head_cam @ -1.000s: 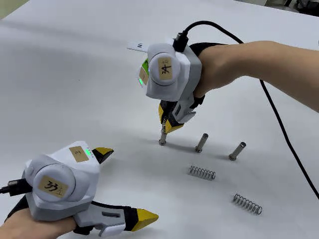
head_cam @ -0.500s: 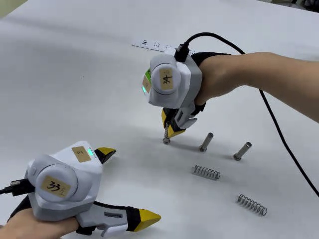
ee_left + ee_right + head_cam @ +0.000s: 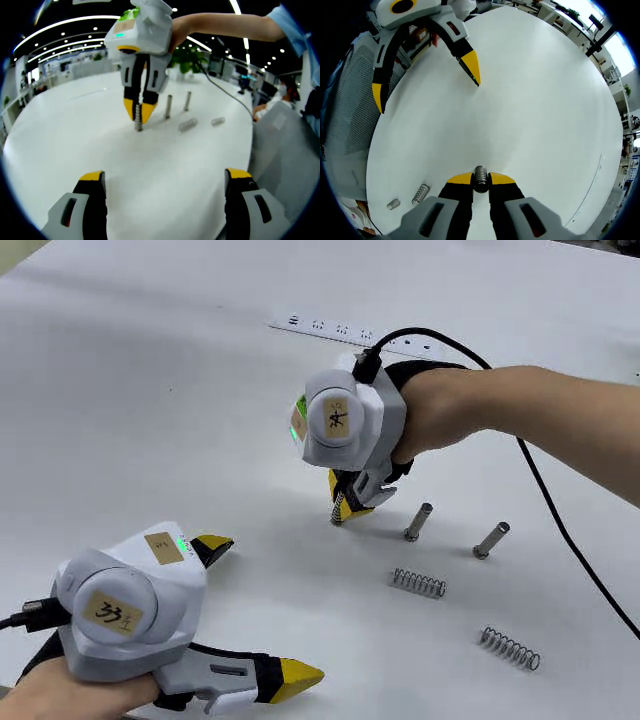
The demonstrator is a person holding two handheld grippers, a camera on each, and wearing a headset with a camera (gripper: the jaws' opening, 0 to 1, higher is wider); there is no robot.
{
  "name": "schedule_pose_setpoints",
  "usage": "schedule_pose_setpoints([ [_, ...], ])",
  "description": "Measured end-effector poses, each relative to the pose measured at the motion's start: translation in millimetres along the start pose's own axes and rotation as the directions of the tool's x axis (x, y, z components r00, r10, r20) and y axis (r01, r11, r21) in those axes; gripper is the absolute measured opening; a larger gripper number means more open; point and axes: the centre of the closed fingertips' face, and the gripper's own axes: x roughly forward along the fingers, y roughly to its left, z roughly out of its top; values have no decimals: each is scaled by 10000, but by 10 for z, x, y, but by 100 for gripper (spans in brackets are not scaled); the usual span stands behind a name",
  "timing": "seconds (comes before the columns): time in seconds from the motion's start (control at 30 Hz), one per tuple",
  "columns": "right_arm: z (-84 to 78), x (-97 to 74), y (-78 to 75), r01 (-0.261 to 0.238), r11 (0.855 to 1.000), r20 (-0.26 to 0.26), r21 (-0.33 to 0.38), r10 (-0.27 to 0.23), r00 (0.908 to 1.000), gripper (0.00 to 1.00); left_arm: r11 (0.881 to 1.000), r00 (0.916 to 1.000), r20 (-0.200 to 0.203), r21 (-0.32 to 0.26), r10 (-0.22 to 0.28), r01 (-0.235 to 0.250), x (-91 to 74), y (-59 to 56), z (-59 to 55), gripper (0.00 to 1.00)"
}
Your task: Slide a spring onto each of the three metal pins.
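**Operator:** Where is my right claw, and where is the spring?

**Describer:** Your right gripper (image 3: pixel 345 508) points down at the white tabletop (image 3: pixel 150 390). Its yellow-tipped jaws are clenched on a small coiled steel spring (image 3: pixel 338 517). The spring stands upright at the left end of the pin row, with its lowest coils at or just above the table. The first pin is hidden inside the coil and behind the jaws, so I cannot tell how far the spring is seated.

**Operator:** And everything else?

**Describer:** A short grey metal middle pin (image 3: pixel 418 522) and a matching right-hand pin (image 3: pixel 491 540) stand bare, apart from each other. A loose steel spring (image 3: pixel 418 583) lies on its side just in front of them, and a second loose spring (image 3: pixel 510 648) lies nearer you, to the right. Your left gripper (image 3: pixel 258 610) sits low at the near left, with its jaws spread wide and holding nothing.

**Operator:** What could go wrong from here?

**Describer:** If you let go while the coil is tilted, it may catch on the pin's top and spring away. A sideways push from your hand could topple the pin, since I cannot tell whether it is fixed. As you lift away, your jaws pass close to the middle pin and could knock it over.
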Motion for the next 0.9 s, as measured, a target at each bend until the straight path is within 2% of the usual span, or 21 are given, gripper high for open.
schedule_pose_setpoints([
  [0.2, 4, 23, -1, 50, 10000, 29, -84, -50, 10000, 14, 10000, 10000, 68, -15, 21, -21, 17, -12, 7, 100],
  [0.43, 24, 35, -4, 80, 9994, 322, 337, -91, 9994, 26, 10000, 9999, 82, -1, 67, -67, -1, 6, 8, 100],
  [0.7, 13, 7, 5, 315, 9952, 741, 931, -385, 9965, 53, 10000, 9999, 130, 59, 42, -43, 3, -2, 31, 100],
  [0.87, 20, -61, -4, 646, 9883, 1264, 1383, -823, 9886, 77, 9999, 9999, 160, 169, 7, -9, 4, -8, 69, 100],
  [0.9, 30, -88, -11, 805, 9860, 1453, 1459, -1018, 9841, 80, 9998, 9999, 167, 201, -2, -1, 5, -9, 79, 100],
])
